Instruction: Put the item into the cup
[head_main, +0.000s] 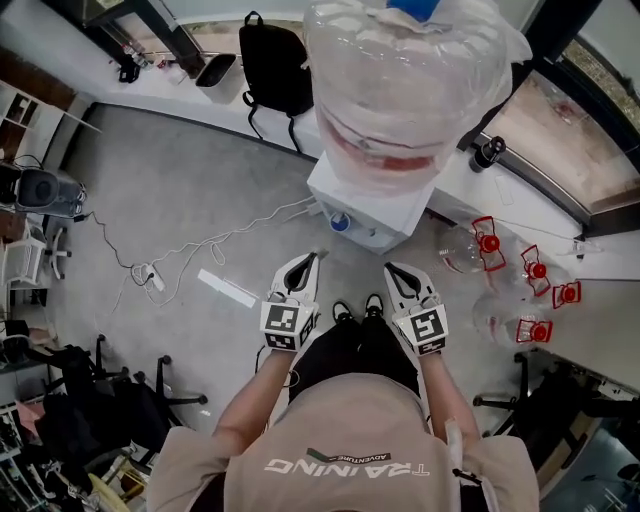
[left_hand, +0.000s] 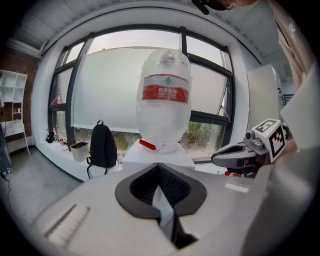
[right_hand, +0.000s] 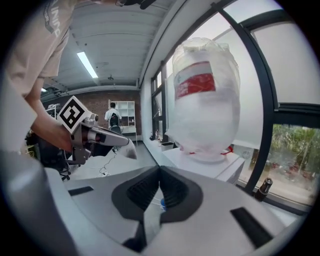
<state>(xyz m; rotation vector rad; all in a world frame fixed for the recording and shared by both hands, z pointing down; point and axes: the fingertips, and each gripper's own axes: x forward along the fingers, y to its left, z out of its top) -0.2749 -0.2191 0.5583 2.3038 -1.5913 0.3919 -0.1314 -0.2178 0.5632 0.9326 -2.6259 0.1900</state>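
No cup and no loose item shows in any view. I stand facing a white water dispenser (head_main: 378, 208) that carries a large clear bottle (head_main: 410, 80) with a red label. My left gripper (head_main: 303, 268) and right gripper (head_main: 397, 272) are held side by side at waist height, pointing at the dispenser. The left gripper (left_hand: 159, 172) has its jaws pressed together with nothing between them, and the right gripper (right_hand: 160, 175) is the same. The bottle (left_hand: 165, 107) stands straight ahead in the left gripper view. It lies ahead and to the right (right_hand: 205, 100) in the right gripper view.
Empty water bottles with red caps (head_main: 505, 290) lie on the floor at the right. A black backpack (head_main: 272, 65) and a bin (head_main: 215, 70) stand by the window ledge. Cables and a power strip (head_main: 150, 275) cross the floor at the left. Office chairs (head_main: 120, 400) stand at the lower left.
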